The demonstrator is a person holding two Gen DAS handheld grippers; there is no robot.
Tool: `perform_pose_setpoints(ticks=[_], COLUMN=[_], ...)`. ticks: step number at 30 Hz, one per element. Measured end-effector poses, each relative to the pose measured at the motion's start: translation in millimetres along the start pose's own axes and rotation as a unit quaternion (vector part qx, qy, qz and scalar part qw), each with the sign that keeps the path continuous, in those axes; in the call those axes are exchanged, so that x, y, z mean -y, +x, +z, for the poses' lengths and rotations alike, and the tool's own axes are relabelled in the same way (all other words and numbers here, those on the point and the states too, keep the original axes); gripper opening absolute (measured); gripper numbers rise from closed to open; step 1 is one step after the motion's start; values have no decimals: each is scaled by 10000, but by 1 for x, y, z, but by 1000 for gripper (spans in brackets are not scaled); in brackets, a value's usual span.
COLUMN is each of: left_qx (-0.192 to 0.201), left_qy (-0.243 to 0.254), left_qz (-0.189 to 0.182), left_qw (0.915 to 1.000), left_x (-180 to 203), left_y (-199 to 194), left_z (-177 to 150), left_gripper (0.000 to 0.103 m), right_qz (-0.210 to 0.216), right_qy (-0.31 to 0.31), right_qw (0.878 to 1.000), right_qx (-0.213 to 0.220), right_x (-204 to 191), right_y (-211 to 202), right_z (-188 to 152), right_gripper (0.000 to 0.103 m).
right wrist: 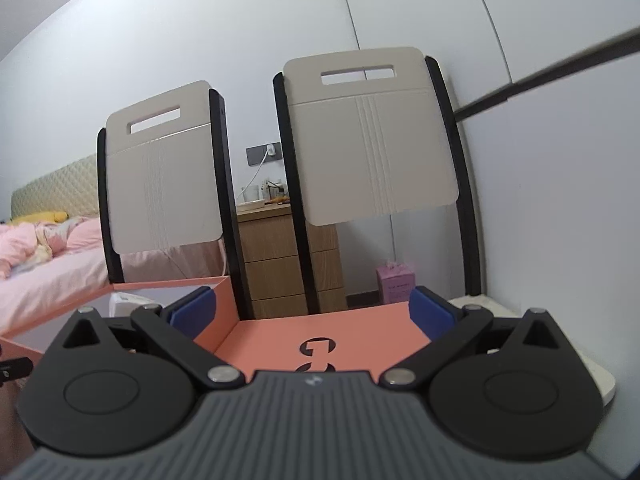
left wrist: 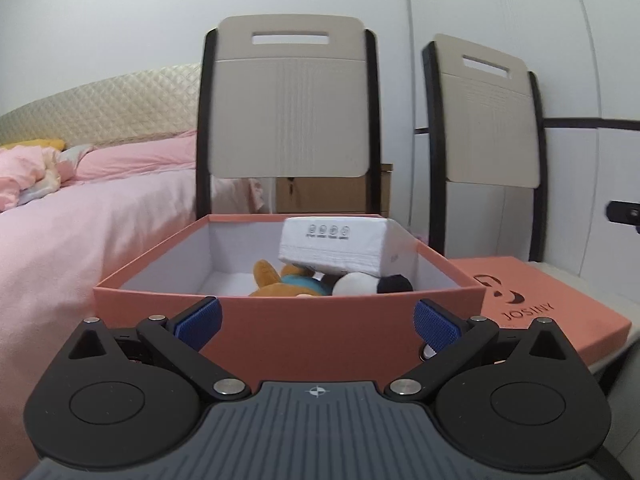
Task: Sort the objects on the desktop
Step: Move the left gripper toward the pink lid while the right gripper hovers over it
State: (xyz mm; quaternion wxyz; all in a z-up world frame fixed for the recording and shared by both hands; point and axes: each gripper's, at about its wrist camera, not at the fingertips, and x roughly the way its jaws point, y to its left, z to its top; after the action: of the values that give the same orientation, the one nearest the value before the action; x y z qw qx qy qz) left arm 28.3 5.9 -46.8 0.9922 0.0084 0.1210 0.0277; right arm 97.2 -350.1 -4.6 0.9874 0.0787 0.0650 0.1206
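An open salmon-pink box [left wrist: 288, 332] stands in front of my left gripper [left wrist: 318, 322], which is open and empty just short of its front wall. Inside lie a white tissue pack [left wrist: 336, 246], a brown plush toy [left wrist: 286, 282] and a black-and-white plush [left wrist: 372, 283]. The box's lid [left wrist: 540, 300] lies flat to its right, printed JOSINY. In the right wrist view my right gripper [right wrist: 312, 312] is open and empty above the lid [right wrist: 320, 332]; the box's corner [right wrist: 216, 300] shows at left.
Two beige chair backs [left wrist: 290, 100] [left wrist: 488, 112] stand behind the white table [right wrist: 596, 376]. A pink bed [left wrist: 80, 220] is at left. A wooden drawer unit [right wrist: 280, 256] and a pink carton [right wrist: 396, 284] stand beyond the chairs.
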Motion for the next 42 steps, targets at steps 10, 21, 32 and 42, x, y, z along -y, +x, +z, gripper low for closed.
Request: perform_pose_setpoints(ticks=[10,21,32,42], left_qx=[-300,-402,-870,-432], left_qy=[-500,-447,-156,42], left_qz=[-424,-820,-989,-930], left_qw=[9974,9948,9912,9947], left_x=[-31,-32,23,68], left_y=[9,2,9,-4], left_z=[-16,-17,-41,-14], left_gripper=[103,103,103,103], right_qz=[-170,-350,-158,-152], right_qy=[-263,-248,562,604], right_qw=[9994,9977,9979,9960], right_qx=[178,524,286,-634], right_x=[-3,-1,15,35], right_y=[48,60,42,22], right_z=[-19,-20,-3,-9], right_gripper=[103,103,103,103])
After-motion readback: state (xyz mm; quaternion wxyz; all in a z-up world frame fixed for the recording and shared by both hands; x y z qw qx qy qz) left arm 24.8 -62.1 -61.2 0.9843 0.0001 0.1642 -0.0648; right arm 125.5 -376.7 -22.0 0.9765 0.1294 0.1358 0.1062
